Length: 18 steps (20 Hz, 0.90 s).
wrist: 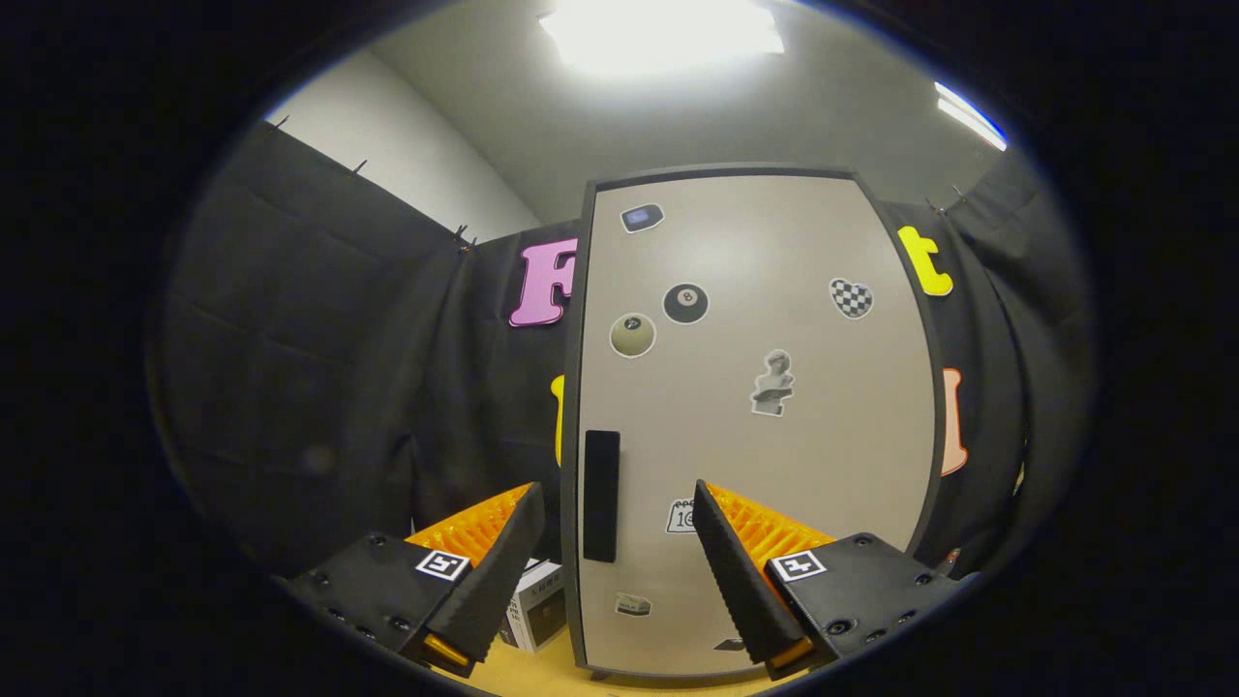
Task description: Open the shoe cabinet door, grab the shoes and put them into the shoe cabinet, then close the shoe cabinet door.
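Cabinet door (755, 416) stands shut at centre frame — your hand-held gripper (613, 496) is spread, so bring it onto the dark handle (601, 496) first.

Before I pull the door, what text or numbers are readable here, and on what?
"8": black ball sticker on the cabinet door.
Pale ball sticker: blurred.
Calendar sticker: partly hidden by a finger, unreadable.
Box print beside the cabinet: too small.
Gripper open, handle ahead between its fingers.

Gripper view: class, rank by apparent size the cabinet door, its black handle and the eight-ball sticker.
Largest to smallest:
1. cabinet door
2. black handle
3. eight-ball sticker
The gripper is open, just before the handle.
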Available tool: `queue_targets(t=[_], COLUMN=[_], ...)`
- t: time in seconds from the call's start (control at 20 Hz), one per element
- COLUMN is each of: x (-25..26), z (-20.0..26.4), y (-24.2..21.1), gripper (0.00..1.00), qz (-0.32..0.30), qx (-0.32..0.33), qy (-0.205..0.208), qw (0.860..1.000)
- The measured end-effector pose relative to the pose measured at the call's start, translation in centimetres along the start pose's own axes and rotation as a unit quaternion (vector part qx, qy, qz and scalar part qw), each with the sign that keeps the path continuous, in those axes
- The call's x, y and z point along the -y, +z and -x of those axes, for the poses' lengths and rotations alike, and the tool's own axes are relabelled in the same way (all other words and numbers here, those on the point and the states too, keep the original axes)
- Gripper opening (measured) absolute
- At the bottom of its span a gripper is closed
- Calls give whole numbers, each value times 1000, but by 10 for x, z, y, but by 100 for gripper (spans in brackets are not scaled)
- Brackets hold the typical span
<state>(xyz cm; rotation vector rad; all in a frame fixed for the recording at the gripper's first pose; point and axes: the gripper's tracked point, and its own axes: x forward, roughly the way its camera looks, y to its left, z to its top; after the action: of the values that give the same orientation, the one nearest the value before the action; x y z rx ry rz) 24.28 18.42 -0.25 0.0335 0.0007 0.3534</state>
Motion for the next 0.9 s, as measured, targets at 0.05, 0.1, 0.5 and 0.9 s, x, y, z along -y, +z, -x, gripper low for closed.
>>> queue_targets(t=[0.05, 0.1, 0.5, 0.9], x=[-4, -8, -10, -7], z=[-10, -21, -79, -99], y=[-4, -10, -44, -47], gripper=[97, 97, 94, 52], qz=[1, 1, -19, -33], qx=[-3, -7, -42, -64], qy=[2, 4, -21, -43], qw=[1000, 1000, 999, 996])
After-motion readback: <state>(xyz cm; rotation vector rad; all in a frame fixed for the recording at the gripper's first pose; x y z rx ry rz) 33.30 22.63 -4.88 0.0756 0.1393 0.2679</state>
